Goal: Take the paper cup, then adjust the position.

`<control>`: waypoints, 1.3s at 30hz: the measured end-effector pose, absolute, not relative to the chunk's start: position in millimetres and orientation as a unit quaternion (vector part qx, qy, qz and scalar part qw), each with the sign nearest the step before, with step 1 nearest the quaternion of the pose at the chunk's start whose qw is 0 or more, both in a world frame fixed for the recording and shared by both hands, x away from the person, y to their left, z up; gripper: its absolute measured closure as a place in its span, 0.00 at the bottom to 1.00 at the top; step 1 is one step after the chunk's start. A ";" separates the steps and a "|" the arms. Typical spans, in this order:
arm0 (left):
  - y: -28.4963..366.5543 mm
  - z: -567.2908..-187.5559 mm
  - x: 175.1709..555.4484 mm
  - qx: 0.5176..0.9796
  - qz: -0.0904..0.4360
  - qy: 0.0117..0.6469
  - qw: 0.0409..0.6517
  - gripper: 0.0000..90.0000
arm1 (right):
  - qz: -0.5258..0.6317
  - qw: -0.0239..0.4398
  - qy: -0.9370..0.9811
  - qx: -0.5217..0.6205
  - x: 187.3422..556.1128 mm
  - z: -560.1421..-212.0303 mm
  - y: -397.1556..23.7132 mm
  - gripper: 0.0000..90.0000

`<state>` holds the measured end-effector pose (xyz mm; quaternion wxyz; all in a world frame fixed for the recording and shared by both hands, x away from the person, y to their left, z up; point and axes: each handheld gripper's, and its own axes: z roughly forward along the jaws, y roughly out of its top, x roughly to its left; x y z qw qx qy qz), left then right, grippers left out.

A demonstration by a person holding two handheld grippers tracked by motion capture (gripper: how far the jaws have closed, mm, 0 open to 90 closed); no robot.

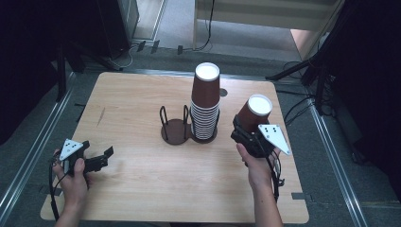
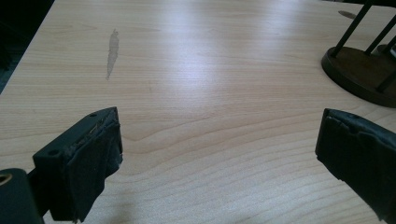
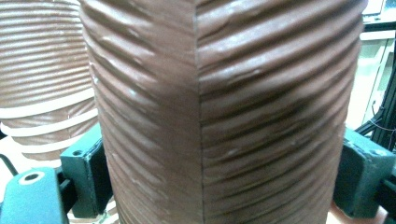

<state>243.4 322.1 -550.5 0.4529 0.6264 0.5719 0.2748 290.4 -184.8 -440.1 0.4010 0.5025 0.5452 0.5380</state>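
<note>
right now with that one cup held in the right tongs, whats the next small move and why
Probably carry the cup left toward the holder's empty ring. The right tongs are shut on it, upside down and off the table, while the stack already fills the other ring. The left tongs rest open, holding nothing.

The high view looks forward and down from above the near edge, taking in the whole table (image 1: 142, 189) from well back. The left gripper view sits low, just over the boards, facing across toward the dark cup holder (image 2: 362, 77), which also stands mid-table in the high view. The right gripper view looks along its claw (image 3: 215, 182) and is pressed close against a ribbed brown cup (image 3: 224, 112), with the cup stack (image 3: 42, 93) behind; both appear from above too.
</note>
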 end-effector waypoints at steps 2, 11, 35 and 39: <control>322.4 -550.5 243.2 0.628 0.271 0.570 0.456 0.01 | 0.534 0.404 0.548 0.502 288.5 -444.5 -185.2 0.13; 320.2 -551.2 248.6 0.639 0.244 0.572 0.453 0.01 | 0.517 0.415 0.557 0.500 279.3 -463.6 -184.9 0.13; 262.9 -493.7 262.2 0.702 0.208 0.462 0.501 0.01 | 0.498 0.408 0.584 0.495 267.0 -482.6 -179.3 0.13; 247.1 -486.1 270.5 0.708 0.200 0.445 0.510 0.01 | 0.492 0.410 0.595 0.485 264.3 -486.6 -173.8 0.13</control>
